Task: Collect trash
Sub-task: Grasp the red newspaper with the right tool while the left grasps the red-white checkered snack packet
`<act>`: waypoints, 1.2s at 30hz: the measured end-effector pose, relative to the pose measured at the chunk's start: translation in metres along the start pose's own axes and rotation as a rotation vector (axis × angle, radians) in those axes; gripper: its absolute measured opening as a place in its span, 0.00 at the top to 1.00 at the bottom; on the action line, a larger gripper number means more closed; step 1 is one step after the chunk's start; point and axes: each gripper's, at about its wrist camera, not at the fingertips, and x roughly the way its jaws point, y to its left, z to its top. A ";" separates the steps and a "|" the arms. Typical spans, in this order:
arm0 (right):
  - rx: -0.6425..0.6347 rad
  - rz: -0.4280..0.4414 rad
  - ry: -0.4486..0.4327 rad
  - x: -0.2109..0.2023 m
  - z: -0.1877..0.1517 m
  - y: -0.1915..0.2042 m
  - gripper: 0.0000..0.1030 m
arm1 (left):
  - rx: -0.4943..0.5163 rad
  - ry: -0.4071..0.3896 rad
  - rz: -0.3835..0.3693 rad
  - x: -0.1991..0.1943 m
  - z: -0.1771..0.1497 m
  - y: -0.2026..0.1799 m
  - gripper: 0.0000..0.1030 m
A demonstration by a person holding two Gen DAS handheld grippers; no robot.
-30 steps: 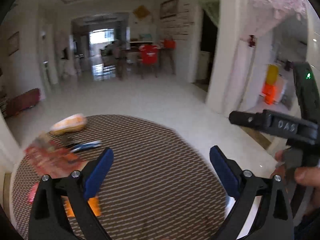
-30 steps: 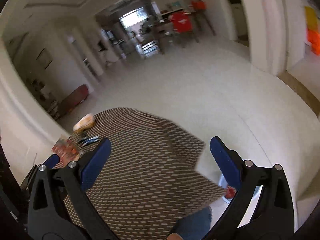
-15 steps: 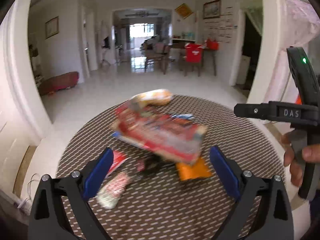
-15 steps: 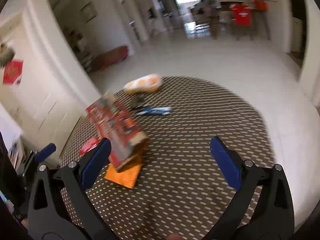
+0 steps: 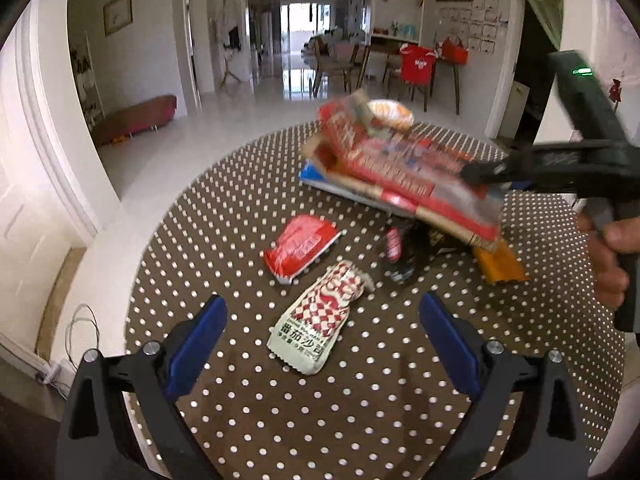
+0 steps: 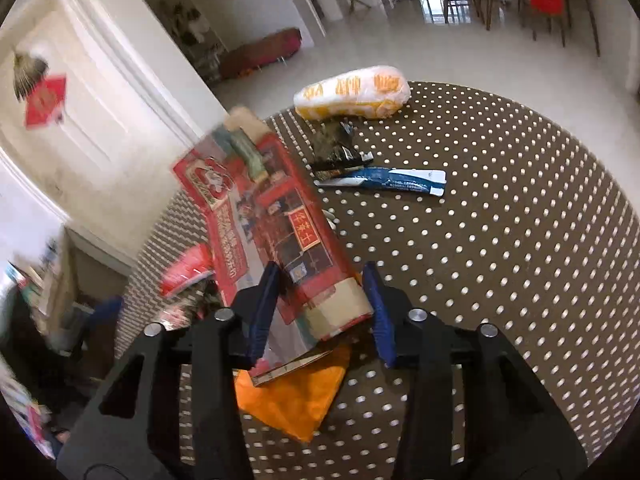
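- Since the earlier frame, the right gripper [image 6: 322,312] jaws have just been closing around the red box [image 6: 276,232], now pinched between them.
- Left gripper [image 5: 320,340] is spread above the sauce packet [image 5: 320,320].
- Lifting is best done slowly, grip kept firm.

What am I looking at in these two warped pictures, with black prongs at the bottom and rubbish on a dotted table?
Each picture comes from a wide-angle camera on a hand-held clamp tool; no robot is involved. A person carries one tool in each hand, and the prongs with blue pads are its two fingers.

The left tool's view shows the left gripper open, above a checked sauce packet and a red wrapper on the dotted table. At the right edge is the person's hand with the other tool.

In the right tool's view, the right gripper has just been closing on a large red snack bag, which sits between its pads, apparently lifted. Beneath it lies an orange wrapper; farther off are a blue sachet and a yellow-and-white bag.
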 end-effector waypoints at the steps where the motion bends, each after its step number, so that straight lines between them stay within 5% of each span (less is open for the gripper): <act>1: -0.004 -0.001 -0.014 -0.006 -0.002 0.001 0.69 | -0.008 0.014 -0.012 0.005 -0.001 0.002 0.16; 3: 0.007 0.009 -0.045 -0.020 -0.006 -0.002 0.72 | -0.022 0.061 -0.054 0.015 -0.001 0.003 0.41; 5: 0.030 0.020 -0.082 -0.037 -0.011 -0.008 0.73 | -0.013 0.071 -0.060 0.021 0.000 0.001 0.44; 10: 0.058 0.008 -0.129 -0.074 -0.027 -0.024 0.74 | 0.047 0.089 -0.099 0.026 0.005 -0.013 0.70; 13: 0.069 -0.012 -0.116 -0.084 -0.036 -0.034 0.74 | 0.071 0.093 -0.090 0.029 0.008 -0.020 0.70; 16: 0.088 -0.013 -0.076 -0.081 -0.043 -0.048 0.71 | 0.097 0.091 -0.065 0.036 0.011 -0.028 0.44; 20: 0.130 -0.009 -0.042 -0.074 -0.051 -0.061 0.52 | 0.117 0.086 -0.065 0.048 0.022 -0.033 0.47; 21: 0.148 0.016 -0.040 -0.071 -0.053 -0.064 0.55 | 0.112 0.088 -0.071 0.049 0.024 -0.034 0.69; 23: 0.171 0.039 -0.040 -0.068 -0.053 -0.066 0.80 | 0.068 0.106 -0.113 0.052 0.030 -0.031 0.86; 25: 0.172 0.048 -0.050 -0.068 -0.052 -0.063 0.92 | 0.026 0.110 -0.135 0.050 0.030 -0.029 0.88; 29: 0.169 -0.011 -0.068 -0.075 -0.051 -0.061 0.91 | -0.005 0.090 -0.111 0.036 0.017 -0.028 0.89; 30: 0.161 -0.036 -0.063 -0.075 -0.050 -0.059 0.82 | -0.006 0.081 -0.097 0.032 0.016 -0.028 0.89; 31: 0.144 -0.060 -0.059 -0.076 -0.048 -0.056 0.42 | -0.012 0.070 -0.087 0.029 0.017 -0.027 0.89; 32: 0.102 -0.113 -0.077 -0.078 -0.047 -0.046 0.21 | -0.022 0.063 -0.088 0.025 0.016 -0.027 0.89; 36: -0.069 -0.180 -0.039 -0.065 -0.046 -0.009 0.14 | -0.048 0.032 -0.084 0.010 0.015 -0.025 0.89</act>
